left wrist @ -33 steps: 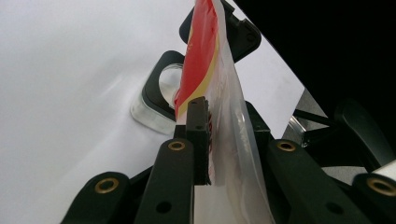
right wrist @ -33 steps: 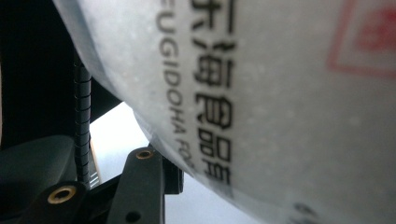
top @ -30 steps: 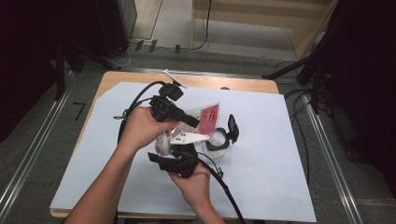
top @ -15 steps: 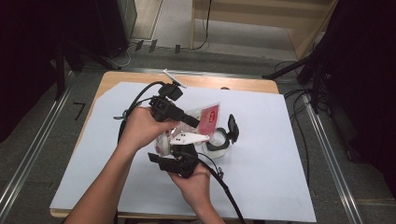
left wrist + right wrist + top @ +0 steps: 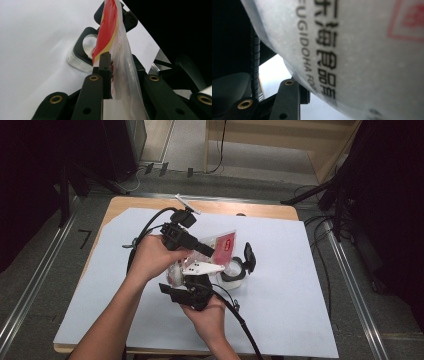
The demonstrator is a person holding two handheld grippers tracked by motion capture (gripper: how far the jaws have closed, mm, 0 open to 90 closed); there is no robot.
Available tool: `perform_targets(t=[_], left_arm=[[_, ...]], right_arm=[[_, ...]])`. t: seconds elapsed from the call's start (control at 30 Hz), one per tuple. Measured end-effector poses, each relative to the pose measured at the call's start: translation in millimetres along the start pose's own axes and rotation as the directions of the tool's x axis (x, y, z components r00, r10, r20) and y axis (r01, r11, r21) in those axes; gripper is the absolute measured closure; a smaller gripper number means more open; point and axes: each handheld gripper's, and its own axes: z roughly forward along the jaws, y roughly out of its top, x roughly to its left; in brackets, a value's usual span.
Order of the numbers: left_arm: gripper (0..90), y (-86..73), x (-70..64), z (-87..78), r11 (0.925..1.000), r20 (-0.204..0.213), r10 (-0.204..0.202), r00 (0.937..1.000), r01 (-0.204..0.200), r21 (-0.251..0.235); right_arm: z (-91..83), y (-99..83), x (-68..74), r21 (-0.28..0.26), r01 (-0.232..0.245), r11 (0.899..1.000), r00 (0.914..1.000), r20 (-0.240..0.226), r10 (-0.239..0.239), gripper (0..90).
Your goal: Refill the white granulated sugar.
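Observation:
A clear plastic bag (image 5: 223,244) with a red and yellow label hangs above the middle of the table. My left gripper (image 5: 209,251) comes in from the left and is shut on the bag (image 5: 107,37); in the left gripper view both jaws press its film. My right gripper (image 5: 186,276), held from below, reaches up to the bag's lower end. In the right gripper view the bag (image 5: 362,50), white with black print, sits right against the camera and hides one jaw of my right gripper (image 5: 322,90). Below the bag stands a clear container (image 5: 234,271) with a black rim and an open black lid (image 5: 249,257).
A white sheet (image 5: 300,285) covers the wooden table (image 5: 260,210). Black cables trail from both grippers, to the left (image 5: 145,227) and towards the front edge (image 5: 245,330). Metal rails run along the floor on both sides of the table.

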Motion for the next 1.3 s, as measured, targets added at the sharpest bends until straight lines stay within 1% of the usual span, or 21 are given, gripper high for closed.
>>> perform_targets(t=[0.9,0.97,1.0,1.07,1.3], left_arm=[[77.9,-0.3,0.4,1.0,1.0000,0.000,0.000,1.0000,0.000,0.001],[77.9,-0.3,0.6,0.9,1.0000,0.000,0.001,1.0000,-0.001,0.002],[77.9,-0.3,1.2,0.9,1.0000,0.000,0.008,1.0000,-0.008,0.001],[77.9,-0.4,0.7,0.9,1.0000,0.002,0.001,1.0000,-0.001,0.001],[77.9,-0.2,1.4,1.0,1.0000,0.002,0.007,1.0000,-0.007,0.001]], right_arm=[[0.7,-0.8,-0.5,0.002,0.000,1.000,1.0000,0.001,0.000,62.0],[0.8,-0.8,-0.5,0.001,0.000,1.000,1.0000,0.002,0.000,62.0],[0.8,-0.9,-0.5,0.002,0.001,1.000,1.0000,0.002,-0.001,62.0],[0.8,-0.9,-0.5,0.002,0.001,1.000,1.0000,0.002,-0.001,62.0],[0.5,-0.9,-0.7,0.004,0.006,1.000,1.0000,0.004,-0.006,62.0]])
